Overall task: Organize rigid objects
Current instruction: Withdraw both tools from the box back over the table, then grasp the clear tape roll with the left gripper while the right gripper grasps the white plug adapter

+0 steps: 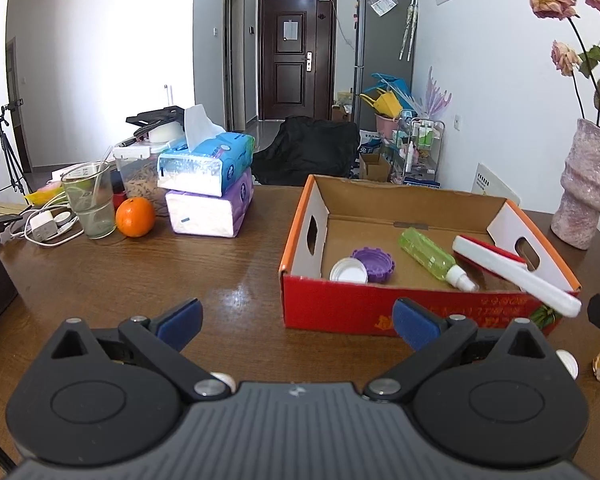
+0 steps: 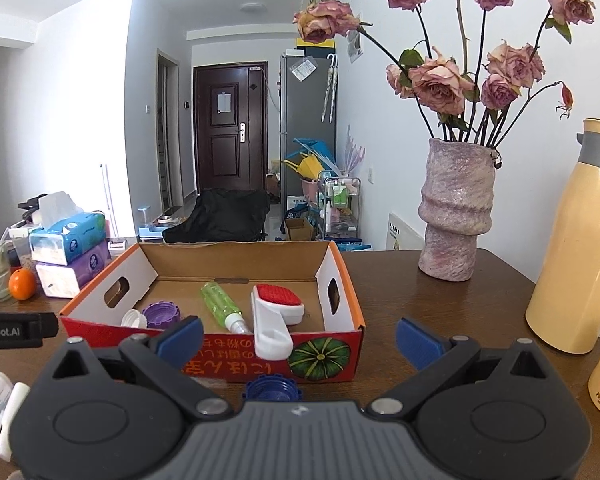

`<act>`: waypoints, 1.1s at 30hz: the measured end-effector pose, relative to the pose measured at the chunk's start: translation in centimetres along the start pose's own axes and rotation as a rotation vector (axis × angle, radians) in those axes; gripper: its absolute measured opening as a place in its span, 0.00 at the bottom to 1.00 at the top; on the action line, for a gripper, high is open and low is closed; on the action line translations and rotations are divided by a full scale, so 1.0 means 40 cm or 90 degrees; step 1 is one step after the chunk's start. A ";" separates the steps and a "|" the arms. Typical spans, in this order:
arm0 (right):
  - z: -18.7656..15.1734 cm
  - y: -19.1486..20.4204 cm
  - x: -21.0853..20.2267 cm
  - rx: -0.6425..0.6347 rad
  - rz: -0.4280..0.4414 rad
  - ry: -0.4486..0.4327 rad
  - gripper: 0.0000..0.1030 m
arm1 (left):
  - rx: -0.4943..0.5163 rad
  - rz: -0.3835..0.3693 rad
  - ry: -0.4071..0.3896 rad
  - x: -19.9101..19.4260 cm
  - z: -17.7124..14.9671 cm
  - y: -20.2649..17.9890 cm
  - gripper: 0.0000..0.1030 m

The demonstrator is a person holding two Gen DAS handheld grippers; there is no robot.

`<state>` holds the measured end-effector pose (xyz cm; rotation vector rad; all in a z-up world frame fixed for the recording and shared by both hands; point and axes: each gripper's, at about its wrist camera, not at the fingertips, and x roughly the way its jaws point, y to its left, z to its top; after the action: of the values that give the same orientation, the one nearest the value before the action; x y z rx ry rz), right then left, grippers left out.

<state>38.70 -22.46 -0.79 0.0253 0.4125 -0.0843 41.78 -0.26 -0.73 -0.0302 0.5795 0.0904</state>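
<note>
Left wrist view: left gripper (image 1: 298, 322) spread wide, nothing between its blue pads (image 1: 182, 322), hovering over the brown table (image 1: 140, 272) just short of the cardboard box (image 1: 364, 314). Box holds a white cap (image 1: 349, 271) touching a purple cap (image 1: 373, 264), a green spray bottle (image 1: 436, 258) lying flat, and a white-and-red brush (image 1: 512, 272) tilted, its handle overhanging the near wall. Left of the box: orange (image 1: 135, 217), glass (image 1: 89, 204), stacked tissue packs (image 1: 210, 184).

Right wrist view: right gripper (image 2: 300, 340) likewise spread wide and empty, facing the box's front wall. A blue cap (image 2: 272, 389) lies on the table just in front of the box, between the fingers and close to the gripper body. Vase (image 2: 454, 212) of dried roses and cream flask (image 2: 576, 240) stand right of the box.
</note>
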 end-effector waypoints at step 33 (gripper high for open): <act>-0.220 -0.128 -0.116 -0.023 -0.048 0.068 1.00 | 0.035 -0.016 0.084 -0.090 -0.251 0.008 1.00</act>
<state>30.51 -26.86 -7.01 -0.0213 0.5214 -0.1509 33.28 -0.75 -7.14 0.0108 0.7137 0.0484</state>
